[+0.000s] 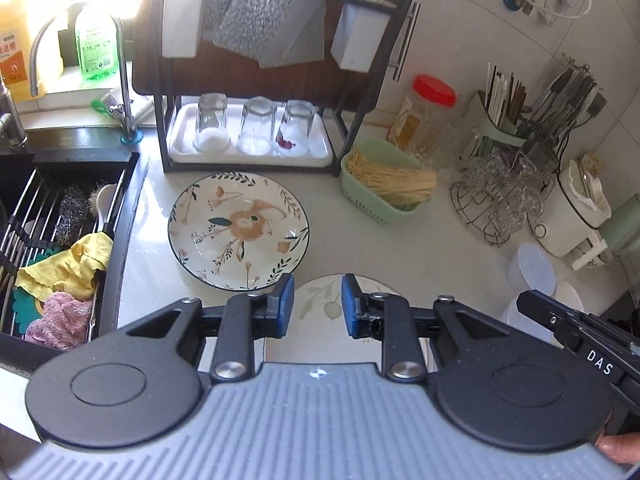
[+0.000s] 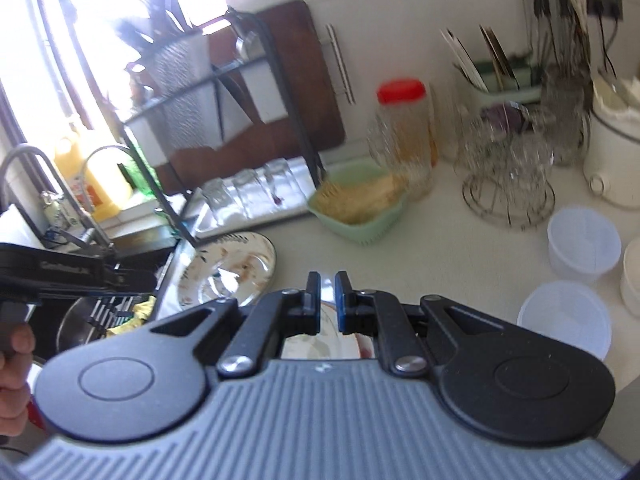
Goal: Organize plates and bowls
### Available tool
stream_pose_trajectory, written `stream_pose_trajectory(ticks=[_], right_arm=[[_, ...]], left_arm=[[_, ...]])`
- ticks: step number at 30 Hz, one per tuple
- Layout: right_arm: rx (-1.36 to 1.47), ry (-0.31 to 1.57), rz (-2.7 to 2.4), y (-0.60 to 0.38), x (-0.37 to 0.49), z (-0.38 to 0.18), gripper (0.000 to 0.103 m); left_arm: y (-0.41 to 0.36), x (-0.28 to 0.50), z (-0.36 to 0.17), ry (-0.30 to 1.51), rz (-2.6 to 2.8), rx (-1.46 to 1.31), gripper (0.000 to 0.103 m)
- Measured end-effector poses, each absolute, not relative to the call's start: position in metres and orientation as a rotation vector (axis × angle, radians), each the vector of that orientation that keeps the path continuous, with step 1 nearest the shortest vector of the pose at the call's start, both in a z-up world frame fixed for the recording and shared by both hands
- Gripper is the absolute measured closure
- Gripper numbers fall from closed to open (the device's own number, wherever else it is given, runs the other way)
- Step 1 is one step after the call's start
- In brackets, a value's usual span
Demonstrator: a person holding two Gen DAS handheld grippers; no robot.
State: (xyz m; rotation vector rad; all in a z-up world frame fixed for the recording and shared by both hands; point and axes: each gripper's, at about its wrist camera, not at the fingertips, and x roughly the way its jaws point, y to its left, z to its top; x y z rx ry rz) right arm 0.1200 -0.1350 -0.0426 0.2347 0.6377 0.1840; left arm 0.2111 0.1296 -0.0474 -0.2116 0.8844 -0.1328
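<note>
A floral plate (image 1: 239, 232) lies flat on the pale counter in front of the dish rack; the right wrist view shows the same plate (image 2: 232, 268), blurred. A second plate with a paler pattern (image 1: 316, 340) lies under my left gripper (image 1: 318, 304), whose blue pads stand apart with nothing pressed between them. My right gripper (image 2: 328, 300) has its pads nearly together above that plate (image 2: 320, 344); whether they pinch its rim is unclear. Translucent white bowls (image 2: 584, 244) (image 2: 566, 320) stand on the counter to the right, and they also show in the left wrist view (image 1: 532, 272).
The sink (image 1: 120, 208) with a wire rack and cloths is at the left. A black dish rack holds upturned glasses (image 1: 252, 128) on a white tray. A green basket (image 1: 384, 188), a red-lidded jar (image 1: 432, 92), a wire glass stand (image 1: 492, 208) and utensil holders crowd the back right.
</note>
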Motion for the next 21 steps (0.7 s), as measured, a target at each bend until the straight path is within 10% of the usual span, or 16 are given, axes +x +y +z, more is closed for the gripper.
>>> stream_pose_trajectory(ticks=[21], right_arm=[[0.174, 0.635, 0.363, -0.156, 0.062, -0.027, 0.092]], left_arm=[[0.076, 0.108, -0.030, 0.826, -0.005, -0.207, 0.075]])
